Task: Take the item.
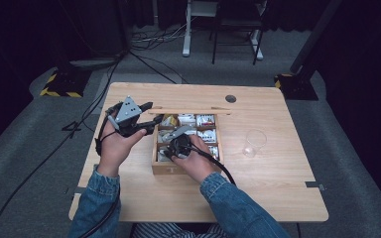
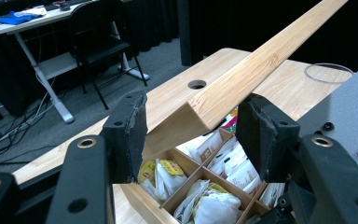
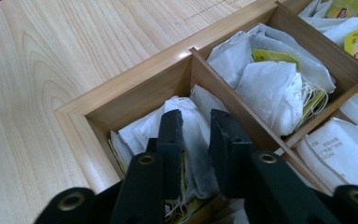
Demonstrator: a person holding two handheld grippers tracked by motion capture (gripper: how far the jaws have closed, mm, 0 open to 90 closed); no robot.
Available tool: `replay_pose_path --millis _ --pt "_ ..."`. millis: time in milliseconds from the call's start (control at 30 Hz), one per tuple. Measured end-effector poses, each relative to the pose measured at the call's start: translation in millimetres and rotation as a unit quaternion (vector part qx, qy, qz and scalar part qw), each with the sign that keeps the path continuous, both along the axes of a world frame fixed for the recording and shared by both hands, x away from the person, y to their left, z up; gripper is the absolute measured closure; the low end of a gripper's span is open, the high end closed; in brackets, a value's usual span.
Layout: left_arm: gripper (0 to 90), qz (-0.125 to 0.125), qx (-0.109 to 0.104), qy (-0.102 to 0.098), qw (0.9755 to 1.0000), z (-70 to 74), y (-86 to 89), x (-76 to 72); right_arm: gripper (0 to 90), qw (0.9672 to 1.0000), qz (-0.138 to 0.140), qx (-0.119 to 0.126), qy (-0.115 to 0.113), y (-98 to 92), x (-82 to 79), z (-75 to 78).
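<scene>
The right tool is down in a corner part of the wooden box. Its jaws are pinched on a white tea bag there. The left tool holds the box's long lid up. The lid sits between the jaws, which squeeze its end. The lid slants above the open box, which is full of tea bags. The box rests on a light wood worktop. A clear glass stands near the box. The room is dark, with grey floor and cables.
</scene>
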State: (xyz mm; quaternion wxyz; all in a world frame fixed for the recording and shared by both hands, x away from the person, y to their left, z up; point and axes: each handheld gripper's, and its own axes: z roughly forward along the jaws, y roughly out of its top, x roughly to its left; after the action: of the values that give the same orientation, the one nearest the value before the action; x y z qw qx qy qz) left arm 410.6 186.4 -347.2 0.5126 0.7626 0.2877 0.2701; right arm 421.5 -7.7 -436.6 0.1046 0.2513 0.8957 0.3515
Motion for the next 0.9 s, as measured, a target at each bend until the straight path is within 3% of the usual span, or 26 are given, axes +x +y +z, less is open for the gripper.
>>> replay_pose_path --millis 233,333,900 --pt "44.4 0.000 0.000 0.000 1.0000 -0.2 0.3 0.0 89.3 0.9998 0.002 -0.017 -0.007 2.5 -1.4 0.9" --pt "44.3 -0.001 0.000 0.000 1.0000 -0.4 0.3 -0.1 90.0 0.9997 0.000 -0.020 -0.013 1.9 -2.1 2.6" --pt "44.3 -0.001 -0.001 0.000 1.0000 0.3 0.7 1.0 90.0 0.9994 -0.002 0.028 -0.022 -13.4 -13.1 29.6"
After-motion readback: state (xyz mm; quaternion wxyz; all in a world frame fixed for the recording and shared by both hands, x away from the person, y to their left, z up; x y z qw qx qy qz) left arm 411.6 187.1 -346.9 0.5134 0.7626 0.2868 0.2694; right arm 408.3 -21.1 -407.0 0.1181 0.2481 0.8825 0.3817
